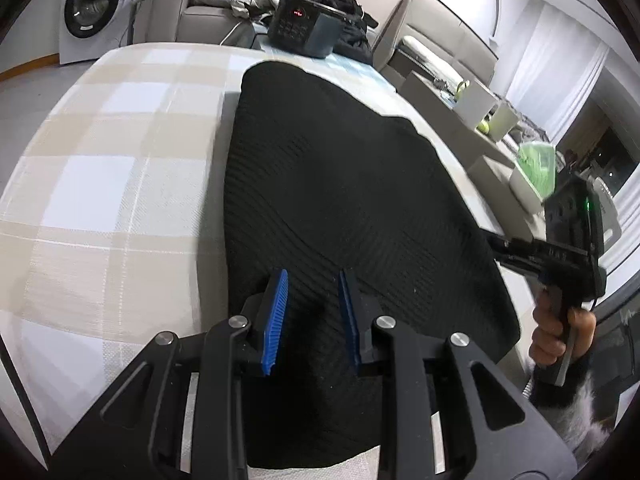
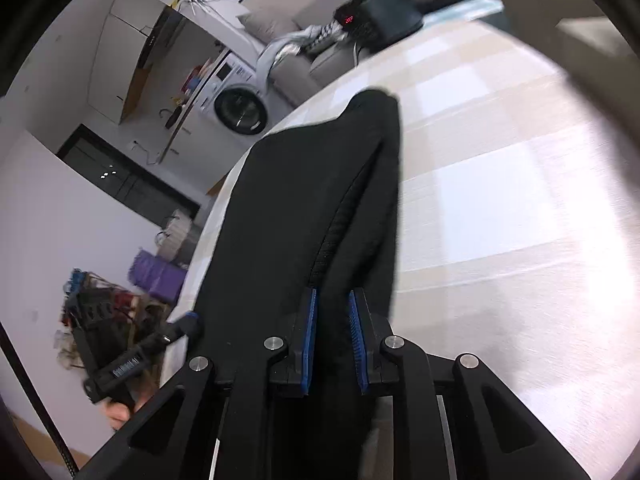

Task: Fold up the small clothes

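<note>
A black ribbed garment (image 1: 340, 180) lies spread on a table covered with a beige and white checked cloth (image 1: 120, 160). My left gripper (image 1: 312, 312) is at its near edge, blue pads closed in on black fabric that fills the gap between them. My right gripper (image 1: 494, 246), held by a person's hand (image 1: 560, 336), bites the garment's right edge. In the right wrist view my right gripper (image 2: 333, 332) is shut on a raised fold of the garment (image 2: 288, 208). The left gripper (image 2: 192, 322) touches the cloth's far-left edge there.
A black device with a red display (image 1: 304, 26) stands at the table's far end, before dark clothes. A washing machine (image 1: 90, 8) and a sofa lie beyond. White boxes (image 1: 480, 104) and a green-topped box (image 1: 536, 164) sit off the table's right side.
</note>
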Motion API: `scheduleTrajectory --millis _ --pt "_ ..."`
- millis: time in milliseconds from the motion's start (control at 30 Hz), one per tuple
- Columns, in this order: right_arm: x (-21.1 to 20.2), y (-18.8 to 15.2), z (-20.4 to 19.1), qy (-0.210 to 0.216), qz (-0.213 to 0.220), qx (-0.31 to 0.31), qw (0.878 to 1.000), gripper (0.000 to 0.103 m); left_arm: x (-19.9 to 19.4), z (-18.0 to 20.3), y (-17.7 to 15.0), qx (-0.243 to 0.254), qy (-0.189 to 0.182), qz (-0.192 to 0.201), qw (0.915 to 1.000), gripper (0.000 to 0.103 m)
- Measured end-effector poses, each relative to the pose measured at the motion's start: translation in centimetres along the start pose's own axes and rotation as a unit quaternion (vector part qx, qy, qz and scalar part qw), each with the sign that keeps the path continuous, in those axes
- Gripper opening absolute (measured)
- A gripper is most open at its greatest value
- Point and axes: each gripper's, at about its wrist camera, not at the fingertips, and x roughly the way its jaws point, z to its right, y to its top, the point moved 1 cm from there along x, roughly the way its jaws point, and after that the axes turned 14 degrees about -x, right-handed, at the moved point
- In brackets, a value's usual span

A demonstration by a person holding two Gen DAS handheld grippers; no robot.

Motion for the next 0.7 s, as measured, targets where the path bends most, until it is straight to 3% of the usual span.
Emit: scheduleTrajectory --millis 100,267,467,700 --pt "0.5 0.6 -0.3 -0.022 0.000 -0.020 1.000 0.007 0.5 -0.2 -0.2 0.003 0.003 -0.006 1.0000 0.022" --pt "0.1 0.1 1.4 -0.100 -0.005 0.012 0.995 0.007 0.9 -0.7 -0.3 -0.002 0.000 -0.009 1.0000 0.023" --pt "-2.6 -2.2 2.4 -0.056 -0.006 0.052 0.997 0.014 0.8 -0.8 -0.4 -0.003 -0.001 -0.007 1.0000 0.023" --pt "-2.2 -6.1 1.1 0.025 -0.057 0.068 0.996 0.016 1.1 -0.7 -0.4 0.003 0.005 -0.009 0.9999 0.023"
